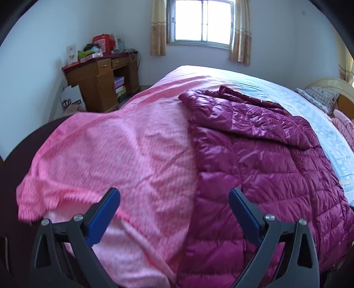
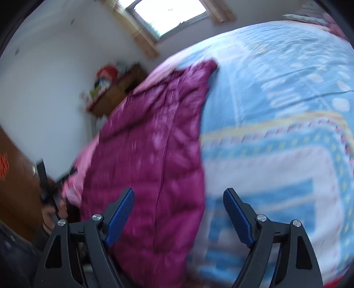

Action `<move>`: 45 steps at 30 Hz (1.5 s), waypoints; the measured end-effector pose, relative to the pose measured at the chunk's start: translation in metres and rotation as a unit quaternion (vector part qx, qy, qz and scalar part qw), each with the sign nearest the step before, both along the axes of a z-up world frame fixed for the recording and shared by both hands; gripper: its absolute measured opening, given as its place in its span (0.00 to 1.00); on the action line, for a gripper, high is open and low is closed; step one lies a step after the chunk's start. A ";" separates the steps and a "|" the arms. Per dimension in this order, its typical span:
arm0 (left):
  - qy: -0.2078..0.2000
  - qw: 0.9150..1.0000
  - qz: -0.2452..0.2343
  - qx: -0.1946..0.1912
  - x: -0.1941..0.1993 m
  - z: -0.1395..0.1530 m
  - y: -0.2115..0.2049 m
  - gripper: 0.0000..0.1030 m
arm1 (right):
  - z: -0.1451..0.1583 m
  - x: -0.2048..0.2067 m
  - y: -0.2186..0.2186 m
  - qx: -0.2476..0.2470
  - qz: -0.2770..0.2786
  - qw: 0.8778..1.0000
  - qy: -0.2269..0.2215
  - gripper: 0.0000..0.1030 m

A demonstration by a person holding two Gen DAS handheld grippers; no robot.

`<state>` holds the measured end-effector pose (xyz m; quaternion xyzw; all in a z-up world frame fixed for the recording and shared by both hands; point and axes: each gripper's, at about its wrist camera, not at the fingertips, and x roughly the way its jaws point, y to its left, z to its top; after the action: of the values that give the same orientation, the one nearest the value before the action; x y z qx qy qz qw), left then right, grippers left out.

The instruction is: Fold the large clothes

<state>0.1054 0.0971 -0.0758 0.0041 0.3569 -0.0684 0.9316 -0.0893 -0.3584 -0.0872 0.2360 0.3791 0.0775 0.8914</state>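
A shiny magenta quilted down jacket (image 1: 265,159) lies spread on the bed, with a fold of it turned over along its far edge. My left gripper (image 1: 174,192) hovers open over the jacket's left edge, where it meets the pink sheet (image 1: 110,150); nothing is between its blue pads. In the blurred right wrist view the jacket (image 2: 143,155) runs up the left half. My right gripper (image 2: 179,192) hangs open above its right edge and the blue patterned quilt (image 2: 276,110), holding nothing.
A wooden desk (image 1: 99,84) piled with boxes and bags stands in the far left corner beneath a curtained window (image 1: 202,20). A patterned pillow (image 1: 318,97) lies at the bed's far right. A hand (image 2: 53,215) grips a black tool at the bed's left side.
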 end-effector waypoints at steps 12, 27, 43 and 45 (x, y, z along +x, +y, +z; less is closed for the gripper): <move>-0.034 0.999 -0.001 -0.036 -0.031 0.015 0.025 0.97 | -0.027 -0.012 0.037 0.017 0.082 0.994 0.070 0.43; -0.032 0.995 0.063 -0.067 -0.010 0.025 0.083 0.97 | 0.057 0.073 0.017 0.236 0.107 0.964 -0.063 0.19; 0.000 0.993 0.047 -0.107 0.020 0.012 0.103 0.98 | -0.014 0.209 -0.048 0.257 -0.092 0.962 -0.005 0.19; -0.004 0.993 0.022 -0.117 0.026 0.017 0.092 0.98 | -0.017 0.209 -0.050 0.258 -0.096 0.961 -0.011 0.19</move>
<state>0.1311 0.1889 -0.0592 -0.1126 0.3425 -0.0896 0.9285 0.1194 -0.4083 -0.1045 0.4927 0.3121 0.0893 0.8074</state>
